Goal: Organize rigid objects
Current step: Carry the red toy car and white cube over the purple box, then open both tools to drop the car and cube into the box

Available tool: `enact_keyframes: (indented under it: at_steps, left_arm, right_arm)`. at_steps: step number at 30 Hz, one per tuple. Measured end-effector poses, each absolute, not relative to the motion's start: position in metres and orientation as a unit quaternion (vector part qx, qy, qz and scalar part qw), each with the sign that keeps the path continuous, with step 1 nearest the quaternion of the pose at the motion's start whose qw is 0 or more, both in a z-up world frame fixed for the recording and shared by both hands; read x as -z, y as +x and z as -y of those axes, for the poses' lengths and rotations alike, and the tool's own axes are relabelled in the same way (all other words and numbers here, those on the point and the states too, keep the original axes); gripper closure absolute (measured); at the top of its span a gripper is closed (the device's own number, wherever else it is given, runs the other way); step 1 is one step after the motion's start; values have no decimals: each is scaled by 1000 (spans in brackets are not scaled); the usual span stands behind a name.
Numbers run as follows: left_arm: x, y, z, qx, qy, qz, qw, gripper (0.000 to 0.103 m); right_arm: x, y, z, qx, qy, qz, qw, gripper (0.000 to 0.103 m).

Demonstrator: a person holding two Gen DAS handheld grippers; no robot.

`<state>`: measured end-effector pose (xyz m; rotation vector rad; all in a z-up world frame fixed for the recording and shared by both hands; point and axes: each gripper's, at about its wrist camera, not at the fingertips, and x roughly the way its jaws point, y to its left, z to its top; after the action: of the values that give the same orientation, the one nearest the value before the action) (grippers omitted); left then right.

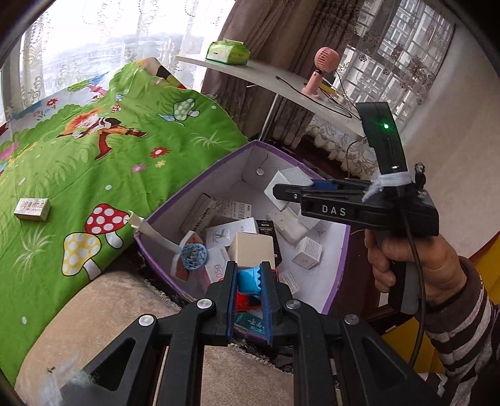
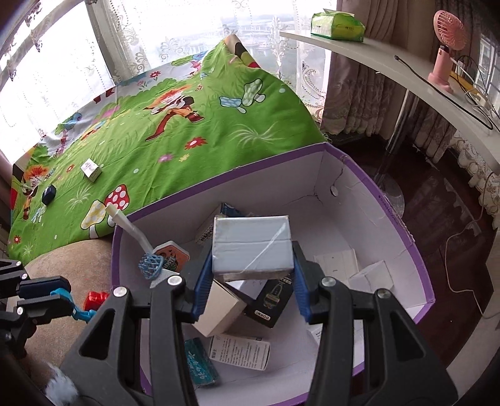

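Green cartoon sheet (image 2: 175,131) with mushrooms and flowers covers the bed. On it, well apart from everything: a small white carton (image 2: 91,169) with unreadable print and a dark blue block (image 2: 48,194).

Purple-edged cardboard box (image 2: 406,237), white inside, sits just beside the bed. It holds a jumble of cartons: black one printed "DORMI" (image 2: 268,299) upside down to the camera, teal pack (image 2: 200,363) with script I can't read, white carton (image 2: 239,351) with fine print too small to read, plain cream box (image 2: 218,307), and one with "05g" (image 1: 218,270) showing. White-handled brush with blue mesh head (image 2: 151,264) leans on the box's near-left wall.

Right hand-held gripper (image 2: 250,271), body marked "DAS" in the left view, is clamped on a pale grey taped box (image 2: 251,246), held over the box's interior.

Left hand-held gripper (image 1: 248,281) is pinched together on a blue toothed plastic piece (image 1: 248,279), red part (image 1: 247,301) below it, at the box's near edge.

White curved surface (image 2: 375,59) behind: green tissue pack (image 2: 337,25), pink fan (image 2: 445,47).
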<state>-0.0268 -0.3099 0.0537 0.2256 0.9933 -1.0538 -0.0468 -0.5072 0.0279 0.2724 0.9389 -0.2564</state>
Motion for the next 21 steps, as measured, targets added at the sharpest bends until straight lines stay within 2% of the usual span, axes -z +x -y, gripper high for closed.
enact_keyframes:
  at_steps: [6, 9, 11, 14, 21]
  left_arm:
    - [-44, -44, 324, 506, 106, -469, 716, 88]
    - [-42, -41, 325, 505, 100, -477, 713, 85]
    - [-43, -38, 321, 499, 91, -479, 716, 77]
    - [-43, -32, 316, 491, 81, -478, 724, 74]
    - [-42, -19, 301, 472, 63, -480, 737, 74]
  right_arm:
    - [-27, -52, 515, 141, 125, -451, 872, 54]
    - [-27, -51, 517, 150, 124, -453, 870, 53]
    - [-26, -51, 518, 149, 129, -452, 870, 53]
    - [-26, -49, 518, 148, 128, -452, 870, 45]
    - [-28, -48, 513, 142, 128, -450, 872, 42]
